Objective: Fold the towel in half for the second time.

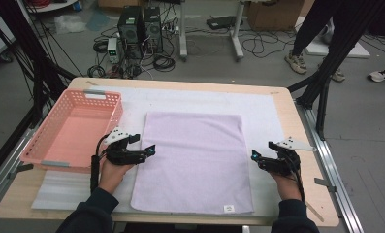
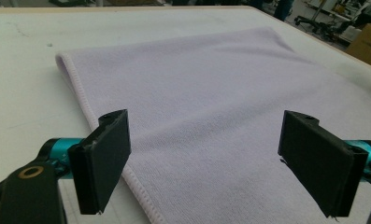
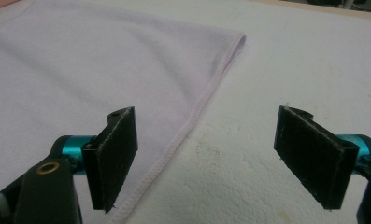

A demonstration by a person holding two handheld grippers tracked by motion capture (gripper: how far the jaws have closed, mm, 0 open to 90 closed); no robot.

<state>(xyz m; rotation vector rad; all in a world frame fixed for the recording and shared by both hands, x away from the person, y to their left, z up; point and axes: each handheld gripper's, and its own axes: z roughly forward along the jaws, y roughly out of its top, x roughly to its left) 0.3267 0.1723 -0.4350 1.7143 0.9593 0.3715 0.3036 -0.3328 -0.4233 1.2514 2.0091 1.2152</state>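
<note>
Centrally in the high view, a lilac towel (image 1: 195,162) lies flat on the white mat (image 1: 267,104) covering the worktop (image 1: 304,170), a pink basket (image 1: 71,128) at centre left, with the left tool (image 1: 149,150) at the towel's left edge and the right tool (image 1: 254,156) at its right edge. Next, the left gripper view has the towel (image 2: 211,102) spreading up from the bottom, that tool (image 2: 204,163) gaping wide and gripping nothing. Lastly, the right gripper view shows the towel (image 3: 80,79) in the left half, its hem running between the wide-apart, empty jaws of that tool (image 3: 206,161).
</note>
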